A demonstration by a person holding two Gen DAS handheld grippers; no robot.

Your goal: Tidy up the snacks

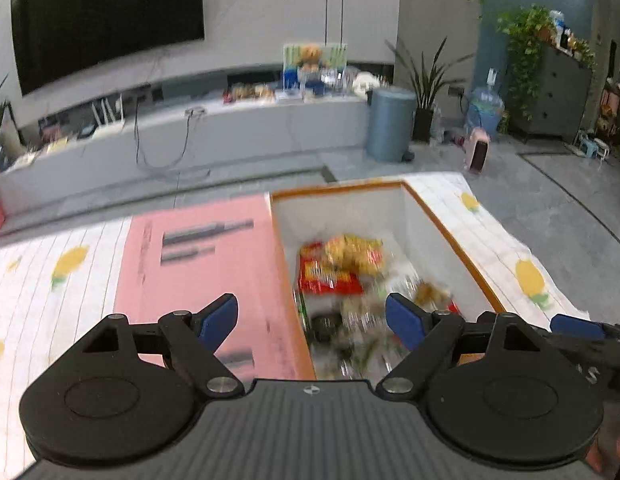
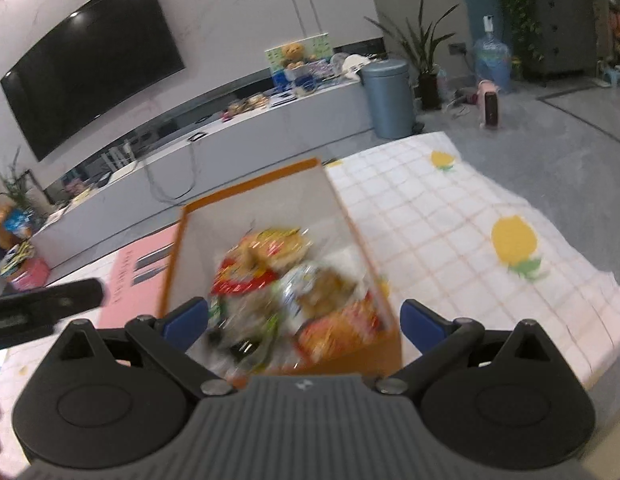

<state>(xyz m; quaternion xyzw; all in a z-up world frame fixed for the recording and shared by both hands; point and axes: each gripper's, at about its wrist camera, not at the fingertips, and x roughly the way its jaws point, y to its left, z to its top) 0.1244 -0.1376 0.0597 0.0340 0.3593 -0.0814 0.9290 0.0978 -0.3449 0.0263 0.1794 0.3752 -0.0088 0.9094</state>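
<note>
The left gripper [image 1: 311, 318] was spread wide with nothing between its blue pads [image 1: 220, 318], hanging above the near end of an open box [image 1: 449, 236] and touching nothing. The right gripper [image 2: 304, 322] was likewise spread wide and empty, poised over the same box [image 2: 178, 256], its pads standing to either side of the box's near end. The box had orange outer walls and a white inside, and in it lay the snacks [image 1: 341, 268], a heap of red, yellow and silvery packets, blurred too much to tell one from another; in the right wrist view the same snacks [image 2: 270, 280] filled the box's near half. Just left of the box lay a flat pink lid [image 1: 202, 260] with dark printed bars, its edge against the box wall. Both rested on a counter [image 1: 509, 240] spread with a white checked cloth printed with yellow fruit. Beyond it was a grey tiled floor, a long low white TV bench [image 1: 230, 132] strewn with small goods and a teddy bear [image 1: 310, 56], a wall-mounted television [image 1: 106, 20], a blue-grey bin [image 1: 389, 124], a potted plant [image 1: 427, 84] and a water bottle [image 1: 485, 108].
</note>
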